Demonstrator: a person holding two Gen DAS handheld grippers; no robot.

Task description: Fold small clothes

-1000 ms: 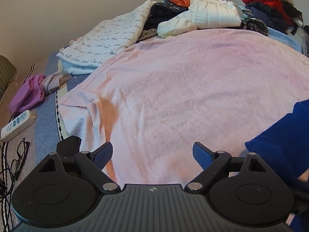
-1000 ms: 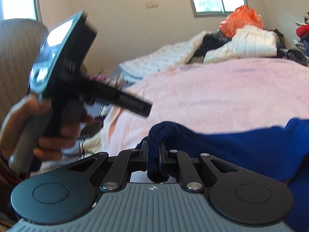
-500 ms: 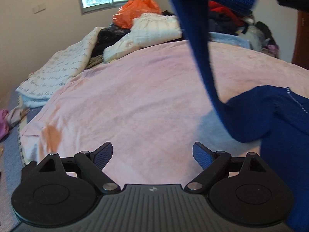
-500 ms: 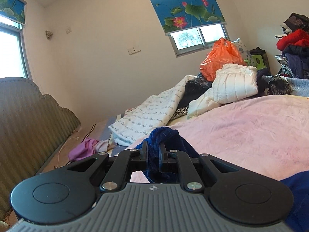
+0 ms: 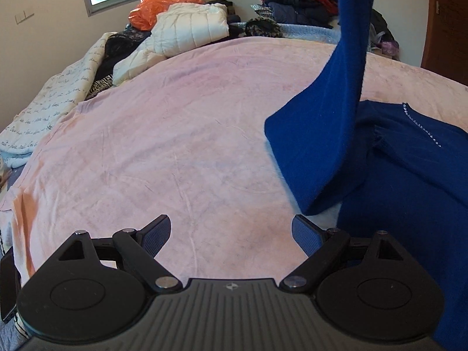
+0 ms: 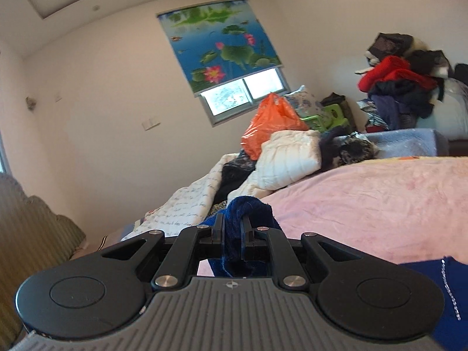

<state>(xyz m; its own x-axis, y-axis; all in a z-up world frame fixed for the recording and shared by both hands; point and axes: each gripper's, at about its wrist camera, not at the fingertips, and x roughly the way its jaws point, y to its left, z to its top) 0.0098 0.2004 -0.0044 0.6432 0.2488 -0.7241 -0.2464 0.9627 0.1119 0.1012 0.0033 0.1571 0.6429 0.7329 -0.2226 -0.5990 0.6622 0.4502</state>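
While the right hand-held gripper (image 6: 232,234) is clamped tight on a bunched bit of the blue sweater (image 5: 409,175), one sleeve hangs up off the pink blanket (image 5: 175,146). Left hand-held gripper (image 5: 231,231) hovers wide apart over the bed, grabbing nothing.

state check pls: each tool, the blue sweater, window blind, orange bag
left tool: open, empty, over the pink blanket
right tool: shut on the sweater
sweater: unfolded, one part lifted and hanging, the rest lying on the blanket
blind: pulled most of the way down
orange bag: crumpled, on the pile at the blanket's far end
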